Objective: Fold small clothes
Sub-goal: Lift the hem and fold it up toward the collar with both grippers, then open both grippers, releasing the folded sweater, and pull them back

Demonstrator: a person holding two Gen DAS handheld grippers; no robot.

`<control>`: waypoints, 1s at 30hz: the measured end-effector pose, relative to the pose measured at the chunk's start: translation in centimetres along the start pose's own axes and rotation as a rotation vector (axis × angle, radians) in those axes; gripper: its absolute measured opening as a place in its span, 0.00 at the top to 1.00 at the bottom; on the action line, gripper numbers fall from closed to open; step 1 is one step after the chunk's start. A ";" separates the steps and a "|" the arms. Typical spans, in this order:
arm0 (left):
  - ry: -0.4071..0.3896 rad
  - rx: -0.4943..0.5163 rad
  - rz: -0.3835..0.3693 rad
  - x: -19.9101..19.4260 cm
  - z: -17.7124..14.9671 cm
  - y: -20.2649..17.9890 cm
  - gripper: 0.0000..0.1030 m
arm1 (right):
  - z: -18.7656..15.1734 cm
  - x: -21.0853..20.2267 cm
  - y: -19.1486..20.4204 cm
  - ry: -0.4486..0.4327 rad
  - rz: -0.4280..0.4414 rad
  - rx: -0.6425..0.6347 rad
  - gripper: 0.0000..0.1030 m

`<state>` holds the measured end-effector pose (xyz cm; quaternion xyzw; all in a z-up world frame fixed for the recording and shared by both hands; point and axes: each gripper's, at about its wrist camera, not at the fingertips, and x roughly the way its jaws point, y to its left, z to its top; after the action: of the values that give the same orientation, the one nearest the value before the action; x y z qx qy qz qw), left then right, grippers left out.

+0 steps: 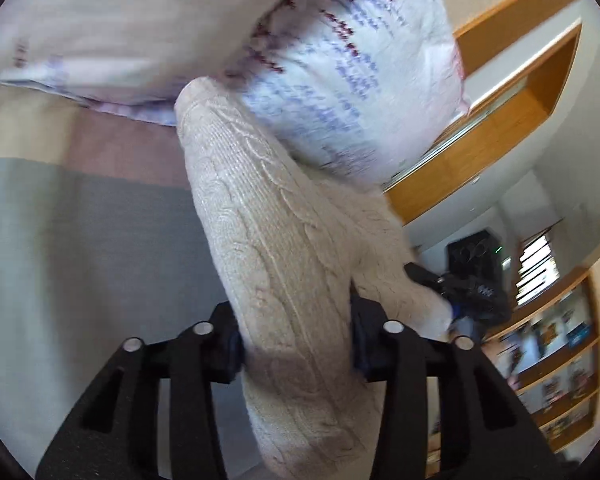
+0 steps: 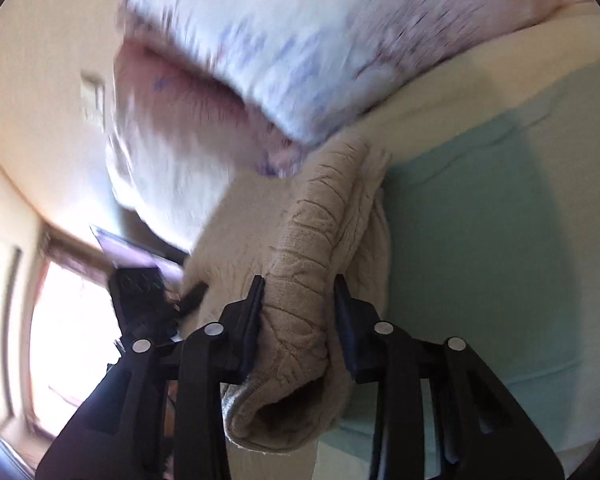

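A beige cable-knit garment [image 1: 268, 240] hangs stretched between both grippers above the bed. My left gripper [image 1: 296, 340] is shut on one end of it, the knit bunched thick between the jaws. My right gripper [image 2: 300, 320] is shut on the other end [image 2: 308, 248], with a rolled cuff or hem drooping below the jaws. The right gripper also shows in the left wrist view [image 1: 472, 280], at the garment's far end. The left gripper shows in the right wrist view [image 2: 140, 296], dark and blurred.
A white pillow with blue and red print [image 1: 340, 60] lies just beyond the garment, also in the right wrist view [image 2: 280, 40]. The bed has a pale green sheet [image 2: 480, 220] and cream cover [image 1: 20, 120]. Wooden shelves [image 1: 560, 360] and a wooden frame [image 1: 500, 120] stand at right.
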<state>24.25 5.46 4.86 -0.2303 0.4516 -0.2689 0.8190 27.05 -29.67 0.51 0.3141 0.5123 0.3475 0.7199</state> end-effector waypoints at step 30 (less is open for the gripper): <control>-0.208 0.246 0.275 -7.9 -10.0 -7.6 0.07 | -8.8 -4.2 7.9 -0.313 -0.150 -0.180 0.31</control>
<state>10.33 3.52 9.56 -0.0913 0.3556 -0.1824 0.9121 16.22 -27.84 6.61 0.2595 0.3832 0.2841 0.8397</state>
